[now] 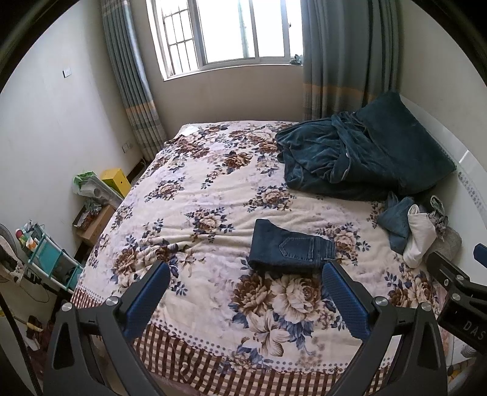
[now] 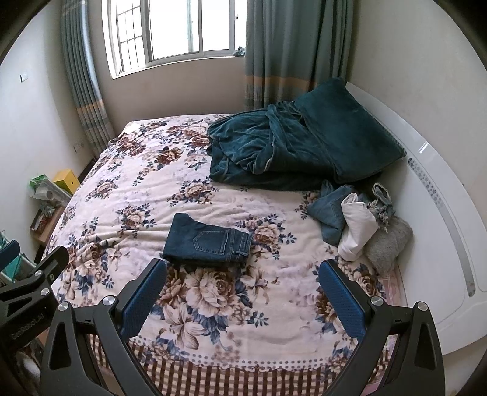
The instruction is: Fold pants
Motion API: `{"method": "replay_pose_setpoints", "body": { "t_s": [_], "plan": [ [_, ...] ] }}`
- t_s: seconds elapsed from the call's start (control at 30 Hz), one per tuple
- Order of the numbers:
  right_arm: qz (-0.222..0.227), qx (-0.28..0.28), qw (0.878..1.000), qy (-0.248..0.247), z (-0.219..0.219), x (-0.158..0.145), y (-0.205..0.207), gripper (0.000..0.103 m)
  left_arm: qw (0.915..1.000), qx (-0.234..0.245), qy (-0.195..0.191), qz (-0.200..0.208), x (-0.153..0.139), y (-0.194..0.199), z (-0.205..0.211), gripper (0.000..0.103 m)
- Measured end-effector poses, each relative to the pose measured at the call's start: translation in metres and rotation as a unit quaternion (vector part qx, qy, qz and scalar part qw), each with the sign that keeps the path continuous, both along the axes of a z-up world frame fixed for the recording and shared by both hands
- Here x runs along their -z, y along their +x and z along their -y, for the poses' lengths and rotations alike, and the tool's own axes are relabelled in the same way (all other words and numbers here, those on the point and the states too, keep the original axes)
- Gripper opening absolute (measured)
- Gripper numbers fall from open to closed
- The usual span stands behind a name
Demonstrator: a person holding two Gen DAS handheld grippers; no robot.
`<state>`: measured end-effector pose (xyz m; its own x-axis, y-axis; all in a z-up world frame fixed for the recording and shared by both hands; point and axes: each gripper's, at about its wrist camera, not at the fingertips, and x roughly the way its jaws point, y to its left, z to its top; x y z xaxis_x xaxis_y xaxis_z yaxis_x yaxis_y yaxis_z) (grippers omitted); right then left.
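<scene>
Dark blue folded denim pants (image 1: 290, 250) are lying compact, likely stiff; both grippers, left gripper (image 1: 245, 300) and right gripper (image 2: 242, 297), are hovering wide open, empty.

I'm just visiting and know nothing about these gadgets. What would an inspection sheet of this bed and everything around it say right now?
Surface: floral bedspread, a few wrinkles.
Job's things: dark jeans lie folded in a compact rectangle, back pocket up.
Clutter: teal blanket heaped against a pillow; light denim garment, white cloth and grey fuzzy item by the headboard.
Grippers: left gripper open, empty; right gripper open, empty; both short of the jeans.
Cables: nothing seen on the bed.
Surroundings: window, curtains, yellow box and shelf cart on the floor.
</scene>
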<state>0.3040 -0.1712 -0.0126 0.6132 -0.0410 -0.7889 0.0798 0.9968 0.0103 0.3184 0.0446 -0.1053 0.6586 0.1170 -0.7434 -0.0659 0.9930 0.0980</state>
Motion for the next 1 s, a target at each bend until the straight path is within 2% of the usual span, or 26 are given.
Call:
{"method": "replay_pose_setpoints", "body": {
  "t_s": [1.0],
  "plan": [
    [0.000,-0.011,1.000,0.004,-0.005,-0.006,0.006,0.103,0.9999,0.007,0.000,0.007,-0.010,0.010,0.006,0.103]
  ]
}}
